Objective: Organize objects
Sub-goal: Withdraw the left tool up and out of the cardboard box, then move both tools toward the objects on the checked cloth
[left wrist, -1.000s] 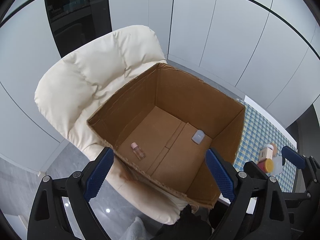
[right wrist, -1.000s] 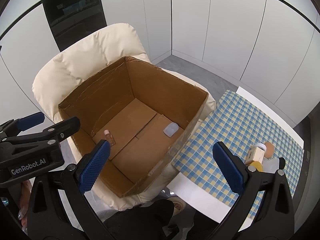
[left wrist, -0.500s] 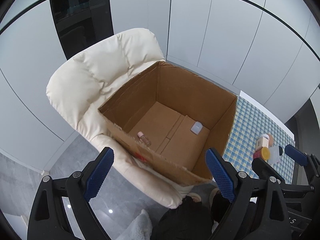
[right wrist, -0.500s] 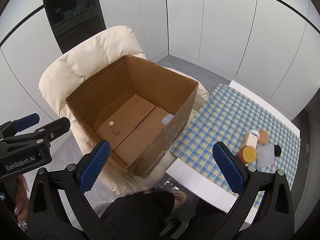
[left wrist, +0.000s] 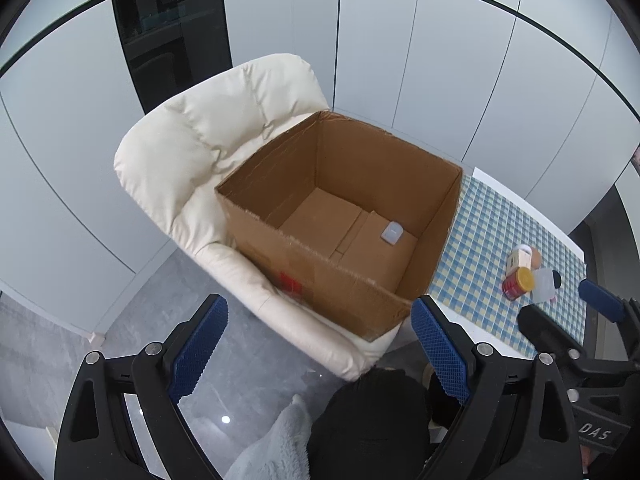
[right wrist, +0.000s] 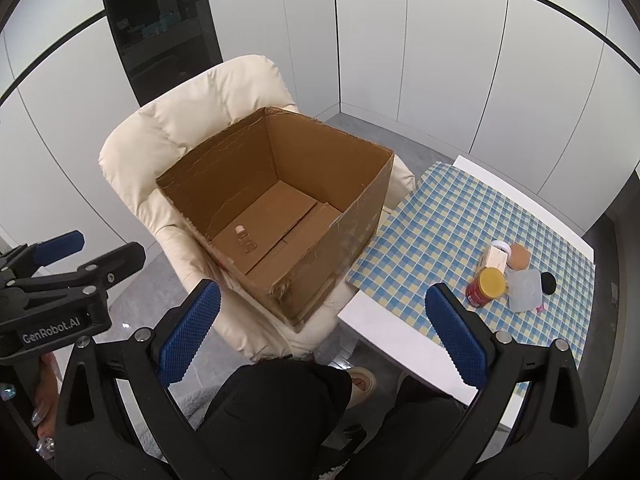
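On the cream armchair (left wrist: 224, 148) sits my open cardboard box (left wrist: 344, 280), brown, ragged-edged, a red mark on its near wall. Both my left tongs (left wrist: 318, 354) and right tongs (right wrist: 320, 332) hang spread wide, pinching nothing. My left view shows a pale grey case (left wrist: 392, 233) on the box floor; my right view shows a small clear bottle (right wrist: 245, 238) instead. Beside it, the checked tabletop (right wrist: 432, 240) carries a yellow-lidded jar (right wrist: 486, 286).

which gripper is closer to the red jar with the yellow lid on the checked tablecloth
Right. The right gripper hangs open just short of the red jar with the yellow lid; the left gripper, also open, sits farther away, in front of the cardboard box.
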Motion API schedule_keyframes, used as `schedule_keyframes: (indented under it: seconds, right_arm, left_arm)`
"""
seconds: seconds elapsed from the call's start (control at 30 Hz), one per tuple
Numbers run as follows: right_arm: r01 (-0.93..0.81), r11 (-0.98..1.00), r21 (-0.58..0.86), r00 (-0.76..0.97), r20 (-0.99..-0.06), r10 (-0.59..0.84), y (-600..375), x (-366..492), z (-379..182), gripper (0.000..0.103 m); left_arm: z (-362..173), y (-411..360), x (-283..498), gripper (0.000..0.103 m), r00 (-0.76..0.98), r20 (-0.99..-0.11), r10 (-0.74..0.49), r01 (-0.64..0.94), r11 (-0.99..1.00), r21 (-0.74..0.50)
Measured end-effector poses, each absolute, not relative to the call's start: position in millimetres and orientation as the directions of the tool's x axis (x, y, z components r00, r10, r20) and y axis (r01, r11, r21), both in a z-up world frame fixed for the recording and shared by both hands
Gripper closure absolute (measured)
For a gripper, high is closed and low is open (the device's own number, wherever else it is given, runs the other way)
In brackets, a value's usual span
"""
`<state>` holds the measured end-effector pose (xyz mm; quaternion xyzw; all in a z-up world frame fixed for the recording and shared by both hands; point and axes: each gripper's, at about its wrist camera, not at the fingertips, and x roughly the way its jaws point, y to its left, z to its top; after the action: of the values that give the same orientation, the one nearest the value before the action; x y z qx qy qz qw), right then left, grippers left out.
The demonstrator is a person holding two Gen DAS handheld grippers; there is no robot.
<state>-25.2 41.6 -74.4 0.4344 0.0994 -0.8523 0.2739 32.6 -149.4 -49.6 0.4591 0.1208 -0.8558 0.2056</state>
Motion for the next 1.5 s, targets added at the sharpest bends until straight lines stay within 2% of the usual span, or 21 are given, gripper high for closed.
schedule_keyframes:
  seconds: [0.23, 0.93, 1.5]
  right_arm:
    - [0.547, -0.834, 0.068, -0.488, -0.784, -0.384, 52.0, 1.4, -69.8, 0.0]
    - [0.558, -0.828, 0.059, -0.483, -0.789, -0.381, 79.1, 65.6, -76.5, 0.0]
    - [0.577, -0.816, 0.04, -0.479, -0.792, -0.378, 78.9, 93.1, -77.2, 0.0]
  left_arm:
    - [-51.7, -143.9, 55.4, 0.01, -0.495, -0.842, -0.213, 0.453, -0.89, -0.041]
    - [-50.6, -127.5, 119.4, 0.01, -0.497, -0.835, -0.237, 0.462, -0.887, -0.023]
    - [-48.6, -115.1, 132.7, 0.01, -0.505, -0.834, -0.224, 0.435, -0.9, -0.022]
